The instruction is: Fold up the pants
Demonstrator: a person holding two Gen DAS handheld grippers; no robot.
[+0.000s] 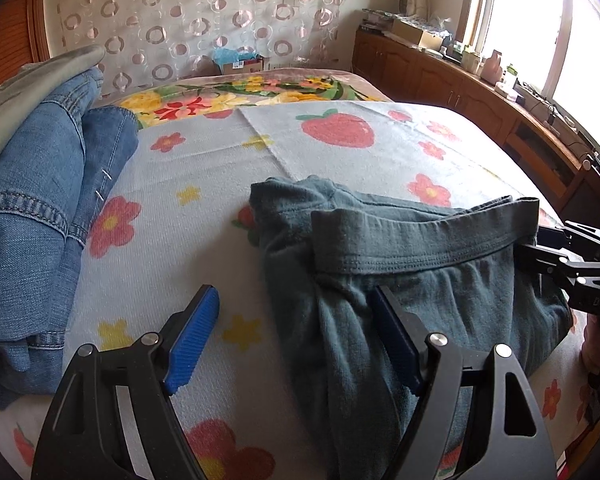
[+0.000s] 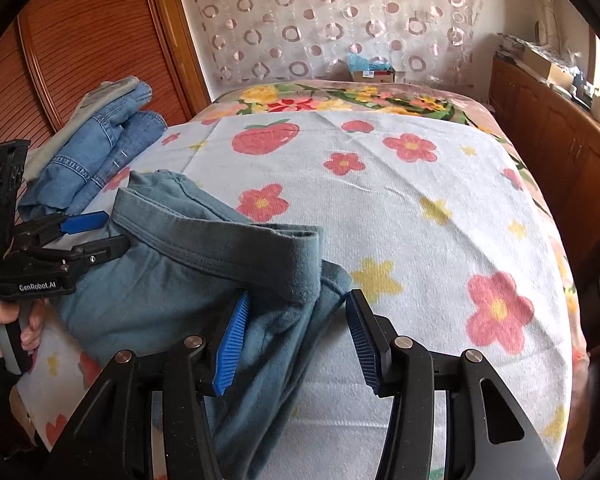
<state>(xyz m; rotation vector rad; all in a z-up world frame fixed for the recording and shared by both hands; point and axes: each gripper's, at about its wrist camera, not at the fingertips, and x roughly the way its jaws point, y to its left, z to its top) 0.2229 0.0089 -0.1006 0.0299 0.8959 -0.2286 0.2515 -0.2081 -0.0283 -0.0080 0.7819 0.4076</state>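
A bed (image 1: 340, 160) carries everything, covered with a pale blanket printed with flowers and strawberries. On it lie dark teal pants (image 1: 400, 272), folded over, and well apart to the left, blue jeans (image 1: 40, 208).

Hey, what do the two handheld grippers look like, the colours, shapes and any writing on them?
Both are black, angular tools with cut-out slots and round silver pins at the joints. The left gripper and the right gripper each carry two ribbed blue finger pads. Seen from the right wrist, the left gripper's body reads "GenRobot.AI" in white and has a grey handle. No cables or sleeves are visible.
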